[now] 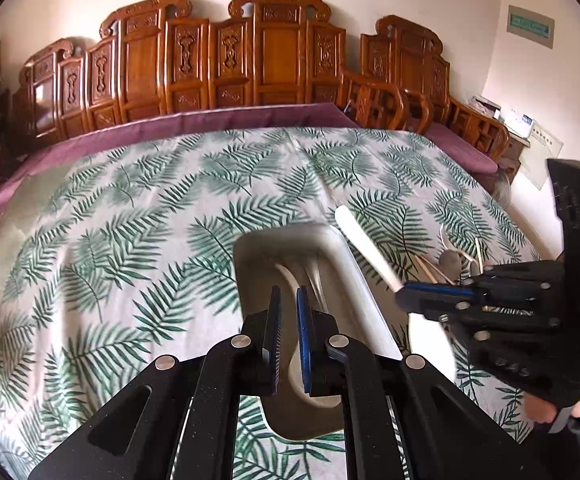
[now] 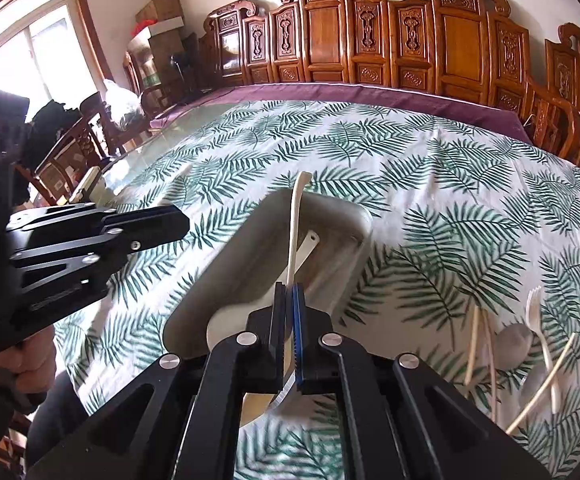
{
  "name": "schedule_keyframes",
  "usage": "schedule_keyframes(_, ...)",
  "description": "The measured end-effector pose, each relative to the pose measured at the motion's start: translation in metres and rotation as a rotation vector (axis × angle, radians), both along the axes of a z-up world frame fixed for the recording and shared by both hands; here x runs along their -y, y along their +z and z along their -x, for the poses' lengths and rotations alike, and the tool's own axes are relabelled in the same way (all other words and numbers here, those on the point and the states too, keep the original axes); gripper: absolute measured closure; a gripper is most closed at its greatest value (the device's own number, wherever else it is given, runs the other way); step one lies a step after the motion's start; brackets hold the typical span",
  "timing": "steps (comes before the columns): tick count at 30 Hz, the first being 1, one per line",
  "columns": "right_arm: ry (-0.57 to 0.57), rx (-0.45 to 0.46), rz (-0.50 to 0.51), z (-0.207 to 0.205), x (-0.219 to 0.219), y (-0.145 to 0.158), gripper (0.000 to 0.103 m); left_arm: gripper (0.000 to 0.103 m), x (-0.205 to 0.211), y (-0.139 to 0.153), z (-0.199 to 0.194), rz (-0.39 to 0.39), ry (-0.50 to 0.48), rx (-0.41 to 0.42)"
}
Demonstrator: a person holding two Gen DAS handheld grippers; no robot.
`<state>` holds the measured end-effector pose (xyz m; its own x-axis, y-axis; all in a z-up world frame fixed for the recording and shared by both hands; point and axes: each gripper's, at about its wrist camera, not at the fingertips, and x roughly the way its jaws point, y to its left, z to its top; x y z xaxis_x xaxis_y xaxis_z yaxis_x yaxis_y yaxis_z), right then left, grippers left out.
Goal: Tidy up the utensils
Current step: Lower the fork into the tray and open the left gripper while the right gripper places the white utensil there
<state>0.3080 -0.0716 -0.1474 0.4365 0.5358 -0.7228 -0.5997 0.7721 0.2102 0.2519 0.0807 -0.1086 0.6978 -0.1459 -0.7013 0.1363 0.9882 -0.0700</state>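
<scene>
A grey oblong tray lies on the leaf-print tablecloth with white utensils inside. My right gripper is shut on a cream spoon, holding it over the tray with the handle pointing away. My left gripper hovers above the tray, jaws nearly together with a narrow gap and nothing between them. Loose cream forks, chopsticks and a grey spoon lie on the cloth right of the tray.
The table is covered by a leaf-print cloth over a purple one. Carved wooden chairs line the far edge. Boxes and a window stand at the left.
</scene>
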Motion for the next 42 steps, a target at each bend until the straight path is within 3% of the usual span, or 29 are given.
schedule_keyframes(8, -0.024, -0.025, 0.029, -0.007, -0.029, -0.013, 0.099, 0.094, -0.017, 0.021, 0.001, -0.014, 0.024, 0.047)
schedule_keyframes(11, -0.036, -0.028, 0.053, -0.008, -0.034, -0.019, 0.098, 0.087, -0.021, 0.027, 0.003, -0.004, 0.03, 0.063)
schedule_keyframes(20, -0.06, -0.039, 0.08, -0.004, -0.029, -0.016, 0.097, 0.087, -0.024, 0.036, 0.006, 0.014, 0.031, 0.076)
schedule_keyframes(35, -0.154, -0.019, 0.128, 0.049, 0.087, 0.02, 0.097, 0.086, 0.005, 0.063, 0.026, -0.02, -0.015, 0.108)
schedule_keyframes(42, -0.246, -0.007, 0.116, 0.05, 0.142, 0.038, 0.097, 0.08, 0.033, 0.07, 0.034, -0.028, -0.054, 0.098)
